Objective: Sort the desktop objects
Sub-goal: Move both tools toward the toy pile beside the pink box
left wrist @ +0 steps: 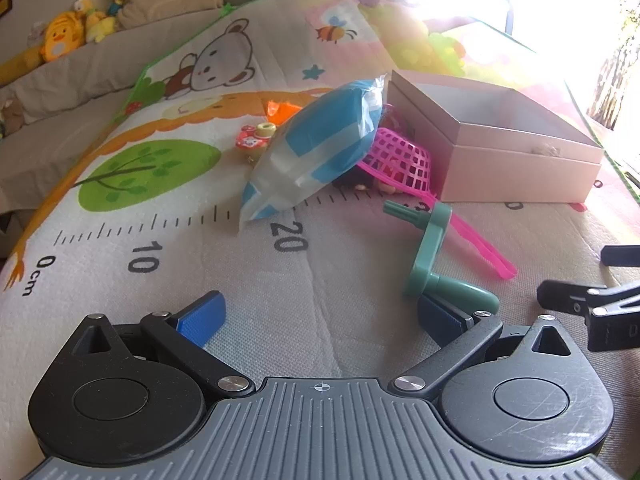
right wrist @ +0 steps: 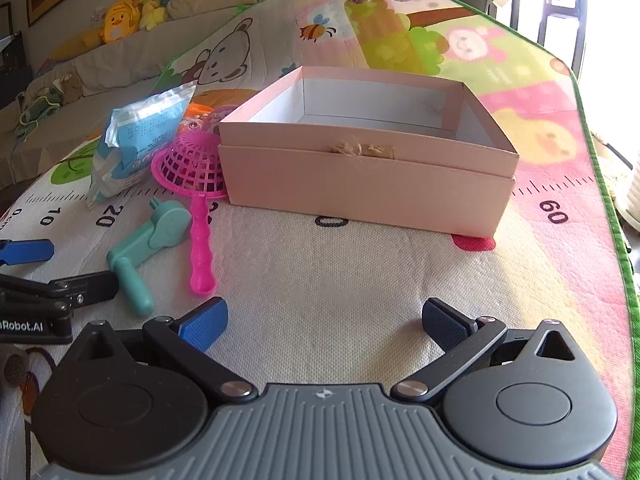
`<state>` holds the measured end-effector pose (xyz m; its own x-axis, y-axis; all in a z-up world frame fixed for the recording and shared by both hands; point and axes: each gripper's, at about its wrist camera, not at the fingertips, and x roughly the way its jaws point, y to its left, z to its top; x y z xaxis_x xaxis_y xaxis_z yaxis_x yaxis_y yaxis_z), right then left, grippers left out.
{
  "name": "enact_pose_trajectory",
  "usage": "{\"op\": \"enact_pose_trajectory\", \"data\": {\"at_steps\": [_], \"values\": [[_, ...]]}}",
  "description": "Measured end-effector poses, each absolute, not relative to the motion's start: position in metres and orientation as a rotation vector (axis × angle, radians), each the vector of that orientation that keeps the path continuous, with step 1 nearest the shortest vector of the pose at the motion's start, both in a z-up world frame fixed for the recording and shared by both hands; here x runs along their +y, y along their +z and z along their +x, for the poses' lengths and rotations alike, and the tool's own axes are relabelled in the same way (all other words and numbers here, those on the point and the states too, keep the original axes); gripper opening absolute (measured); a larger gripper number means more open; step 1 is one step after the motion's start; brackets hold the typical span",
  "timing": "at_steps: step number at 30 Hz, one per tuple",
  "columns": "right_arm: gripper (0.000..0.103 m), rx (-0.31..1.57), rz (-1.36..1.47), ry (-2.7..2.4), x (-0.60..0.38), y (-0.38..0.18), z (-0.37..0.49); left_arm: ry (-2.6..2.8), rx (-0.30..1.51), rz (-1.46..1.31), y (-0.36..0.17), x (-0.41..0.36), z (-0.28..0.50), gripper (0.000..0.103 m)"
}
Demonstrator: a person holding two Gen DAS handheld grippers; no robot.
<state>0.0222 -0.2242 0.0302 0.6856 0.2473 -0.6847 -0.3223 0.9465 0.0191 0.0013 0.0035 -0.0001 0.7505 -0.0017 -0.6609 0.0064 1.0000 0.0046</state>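
left gripper [left wrist: 320, 316]: fingers spread wide, holding nothing, low over the printed cartoon play mat [left wrist: 160, 208]; its right-hand blue pad sits just beside the grip of the teal plastic crank handle [left wrist: 434, 254].
right gripper [right wrist: 324, 320]: fingers spread wide too, nothing between them, bare mat ahead and the box straight in front.
teal crank: lying flat on the mat, near the left gripper and left of the box; looks like hard moulded plastic, stiff and light, a bit slick. best hold, i'd say, is across the round grip or the flat arm, not the ribbed stub at the far end.
pink plastic sieve with a long handle [right wrist: 192, 184]: basket tipped against the box wall, handle running out toward the grippers. light and slightly springy by the look of it; the knobbly handle gives the surest pinch, the mesh could flex.
blue and white plastic pouch [left wrist: 316, 148]: leaning over the sieve; soft, crinkly, likely slippery, so pinch a sealed edge.
small toys behind the pouch [left wrist: 256, 138]: red, yellow and orange bits, too small to judge.
open pale pink cardboard box [right wrist: 360, 188]: nothing visible inside from here, thin walls, easily nudged.
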Motion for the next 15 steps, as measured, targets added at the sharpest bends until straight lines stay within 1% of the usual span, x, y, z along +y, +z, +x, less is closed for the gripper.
{"op": "enact_pose_trajectory", "data": {"at_steps": [5,10,15], "values": [[0.103,0.736,-0.095,0.287,-0.226,0.028,0.000,-0.002,0.744,0.007,0.002,0.002,0.002,0.103],[0.103,0.748,-0.075,0.269,-0.227,0.030,0.002,-0.006,0.737,0.002,0.003,0.002,0.001,0.103],[0.103,0.748,-0.088,0.283,-0.225,0.029,0.001,-0.024,0.672,-0.046,0.018,0.007,-0.009,0.103]]}}
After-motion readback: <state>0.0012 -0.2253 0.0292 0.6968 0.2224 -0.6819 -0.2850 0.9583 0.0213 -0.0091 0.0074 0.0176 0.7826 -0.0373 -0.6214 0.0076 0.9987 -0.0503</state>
